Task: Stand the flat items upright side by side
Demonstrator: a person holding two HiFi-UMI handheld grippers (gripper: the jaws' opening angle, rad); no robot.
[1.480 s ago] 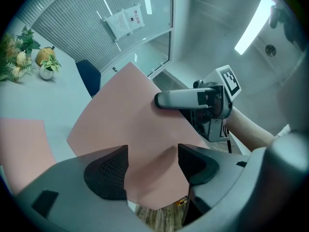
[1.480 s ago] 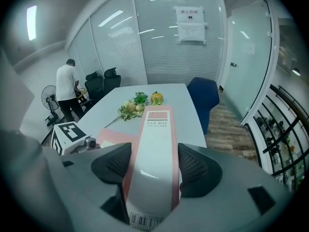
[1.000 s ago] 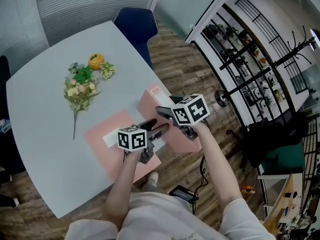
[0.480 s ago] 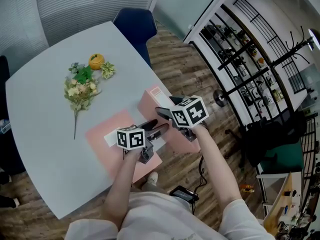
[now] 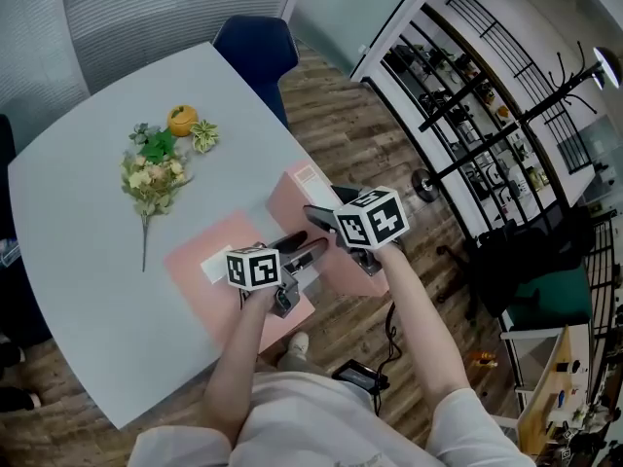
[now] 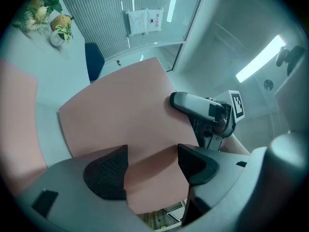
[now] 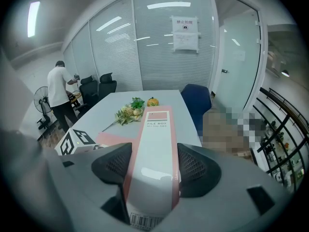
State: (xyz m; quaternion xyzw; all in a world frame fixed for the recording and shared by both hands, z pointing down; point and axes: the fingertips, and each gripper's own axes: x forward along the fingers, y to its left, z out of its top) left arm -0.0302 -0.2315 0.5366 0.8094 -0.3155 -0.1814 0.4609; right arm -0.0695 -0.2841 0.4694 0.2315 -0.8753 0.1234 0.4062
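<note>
A pink file box (image 7: pixel 154 134) with a white spine label stands on edge at the table's near right edge. My right gripper (image 7: pixel 153 166) is shut on it, a pad on each side of the spine. From above, that box (image 5: pixel 304 197) shows beneath the right gripper (image 5: pixel 321 214). My left gripper (image 6: pixel 152 170) is open, its jaws wide apart at the broad pink face (image 6: pixel 120 110) of this box. From above, the left gripper (image 5: pixel 302 251) lies just left of the box. A second pink file box (image 5: pixel 200 275) lies flat on the table under the left gripper.
A spray of artificial flowers (image 5: pixel 156 168) and a small orange fruit (image 5: pixel 182 120) lie farther back on the grey table (image 5: pixel 78 222). A blue chair (image 5: pixel 255 52) stands beyond the table, black shelving (image 5: pixel 467 115) to the right. A person (image 7: pixel 59 95) stands far off.
</note>
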